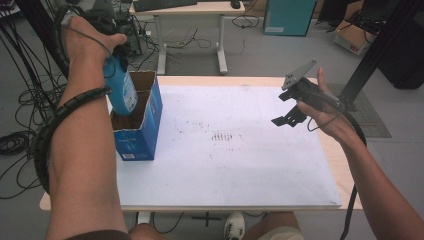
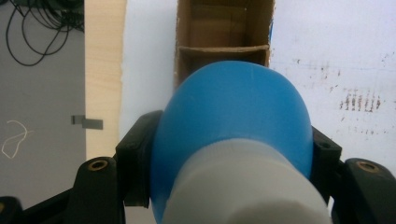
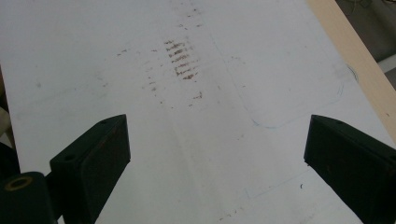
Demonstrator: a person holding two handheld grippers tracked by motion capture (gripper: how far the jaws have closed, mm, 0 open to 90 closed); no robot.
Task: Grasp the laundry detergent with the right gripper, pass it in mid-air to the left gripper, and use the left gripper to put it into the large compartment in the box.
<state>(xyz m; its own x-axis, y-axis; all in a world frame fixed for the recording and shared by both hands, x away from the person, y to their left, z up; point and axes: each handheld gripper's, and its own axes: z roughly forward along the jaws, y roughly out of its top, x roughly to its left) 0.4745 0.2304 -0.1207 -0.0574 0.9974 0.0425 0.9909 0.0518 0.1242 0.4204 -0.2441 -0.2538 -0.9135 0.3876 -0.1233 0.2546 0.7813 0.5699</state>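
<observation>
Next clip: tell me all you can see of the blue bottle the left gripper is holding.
The blue bottle looks like smooth plastic, with a rounded blue body and a white part at the gripper end. It has a pale label. The left gripper clamps it between its black jaws, rounded end down, slightly tilted, over the open blue cardboard box. Whether it touches the box, I cannot tell.

Light wooden table (image 1: 336, 165), covered by a white sheet (image 1: 240, 165) marked with brown smudges (image 1: 222, 137) near its middle, open blue cardboard box (image 1: 142, 135) stood on the sheet's left part, cardboard divider seen inside.
</observation>
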